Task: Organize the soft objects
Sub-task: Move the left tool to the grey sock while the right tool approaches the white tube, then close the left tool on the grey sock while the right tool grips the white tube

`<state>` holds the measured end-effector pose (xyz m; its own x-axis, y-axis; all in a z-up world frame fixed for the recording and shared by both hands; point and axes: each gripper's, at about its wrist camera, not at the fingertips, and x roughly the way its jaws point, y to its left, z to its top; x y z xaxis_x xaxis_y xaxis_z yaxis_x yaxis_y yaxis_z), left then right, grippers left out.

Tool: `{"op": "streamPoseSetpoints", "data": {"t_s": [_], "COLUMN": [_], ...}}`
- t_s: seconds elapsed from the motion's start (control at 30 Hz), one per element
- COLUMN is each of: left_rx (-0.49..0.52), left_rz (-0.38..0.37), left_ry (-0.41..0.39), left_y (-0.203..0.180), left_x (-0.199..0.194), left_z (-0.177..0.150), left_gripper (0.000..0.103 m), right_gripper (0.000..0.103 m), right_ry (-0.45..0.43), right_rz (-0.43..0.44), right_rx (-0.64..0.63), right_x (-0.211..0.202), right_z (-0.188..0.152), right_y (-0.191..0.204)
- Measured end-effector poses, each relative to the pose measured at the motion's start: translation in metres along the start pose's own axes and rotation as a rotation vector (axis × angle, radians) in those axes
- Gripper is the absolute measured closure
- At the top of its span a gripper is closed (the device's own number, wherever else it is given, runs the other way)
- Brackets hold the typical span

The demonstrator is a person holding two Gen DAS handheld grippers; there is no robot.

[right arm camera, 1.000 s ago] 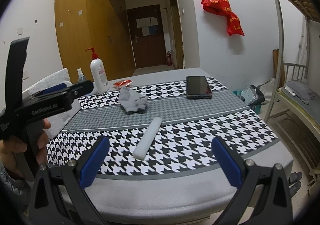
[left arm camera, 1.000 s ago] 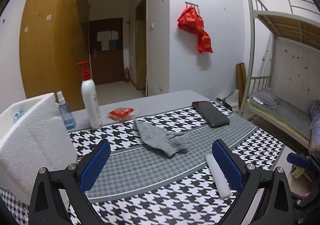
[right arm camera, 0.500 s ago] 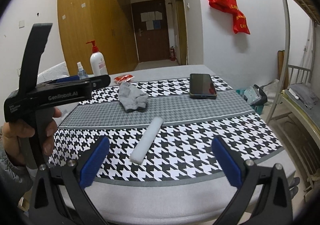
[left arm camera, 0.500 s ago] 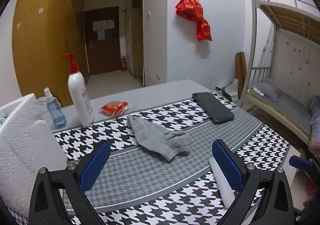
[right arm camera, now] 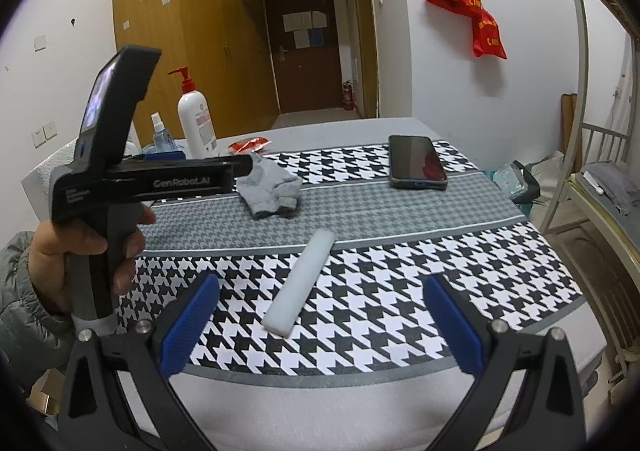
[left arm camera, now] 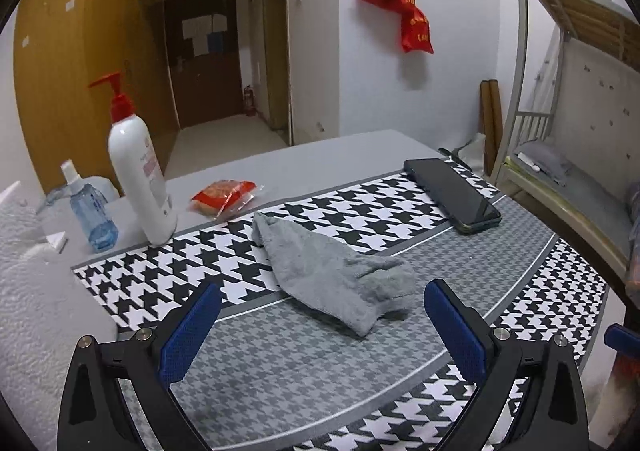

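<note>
A crumpled grey sock [left arm camera: 336, 271] lies on the grey band of the houndstooth table mat, just beyond my left gripper [left arm camera: 320, 325], which is open with nothing between its blue pads. In the right wrist view the same sock [right arm camera: 270, 187] sits at mid-table, with the left gripper's tip right beside it. A white foam bar [right arm camera: 302, 283] lies on the mat between and ahead of my right gripper [right arm camera: 320, 315], which is open and empty near the table's front edge. The foam bar is out of sight in the left wrist view.
A white pump bottle [left arm camera: 138, 171], a small blue spray bottle [left arm camera: 90, 211] and a red snack packet [left arm camera: 224, 197] stand at the back left. A black phone [left arm camera: 452, 195] lies at the right. White foam packing [left arm camera: 36, 291] fills the left. A bunk bed [left arm camera: 580, 91] stands right.
My left gripper has moved forward toward the grey sock, which now looks larger and closer, and the foam bar has left its view. The right gripper has barely shifted.
</note>
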<state>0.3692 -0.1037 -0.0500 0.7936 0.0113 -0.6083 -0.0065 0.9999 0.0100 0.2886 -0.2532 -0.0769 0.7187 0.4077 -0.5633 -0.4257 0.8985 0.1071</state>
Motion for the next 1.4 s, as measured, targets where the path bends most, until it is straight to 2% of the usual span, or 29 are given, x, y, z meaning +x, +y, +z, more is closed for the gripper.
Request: {"op": "streamPoseSetpoints", "data": {"t_s": [0.23,0.53,0.77,0.87,0.9,0.97,1.07,1.13,1.17,1.23,1.27,1.4], "left_rx": [-0.005,-0.051,-0.077,-0.058,-0.053,-0.046,-0.048,-0.050,-0.051,-0.049,-0.047,-0.039], "left_rz": [-0.002,-0.003,0.007,0.001,-0.001,-0.001,-0.006,-0.008,-0.008,-0.018,-0.020,-0.024], "left_ry": [0.070,0.153,0.211,0.238,0.245,0.242,0.237,0.230,0.228,0.224,0.222,0.209], "left_y": [0.004,0.015,0.022,0.021,0.020,0.019,0.019,0.019,0.019,0.019,0.019,0.020], "left_x": [0.029,0.057,0.080,0.089,0.091,0.095,0.097,0.098,0.098,0.099,0.099,0.092], "left_z": [0.008,0.007,0.009,0.007,0.007,0.008,0.009,0.009,0.009,0.009,0.009,0.007], "left_gripper": [0.015,0.020,0.029,0.037,0.043,0.044,0.053,0.067,0.070,0.087,0.090,0.094], "right_gripper": [0.000,0.000,0.000,0.000,0.000,0.000,0.000,0.000,0.000,0.000,0.000,0.000], "right_ry": [0.019,0.029,0.036,0.042,0.046,0.049,0.056,0.058,0.059,0.063,0.066,0.084], "right_rz": [0.008,0.040,0.061,0.058,0.059,0.058,0.052,0.054,0.053,0.049,0.047,0.035], "right_rx": [0.010,0.020,0.002,-0.005,-0.006,-0.006,-0.010,-0.011,-0.013,-0.019,-0.022,-0.029], "right_x": [0.011,0.020,0.024,0.025,0.025,0.026,0.027,0.026,0.025,0.025,0.025,0.028], "right_z": [0.002,0.001,0.004,0.004,0.004,0.004,0.003,0.003,0.003,0.002,0.002,0.000], "right_y": [0.002,0.002,0.008,0.008,0.008,0.007,0.007,0.006,0.006,0.006,0.007,0.011]}}
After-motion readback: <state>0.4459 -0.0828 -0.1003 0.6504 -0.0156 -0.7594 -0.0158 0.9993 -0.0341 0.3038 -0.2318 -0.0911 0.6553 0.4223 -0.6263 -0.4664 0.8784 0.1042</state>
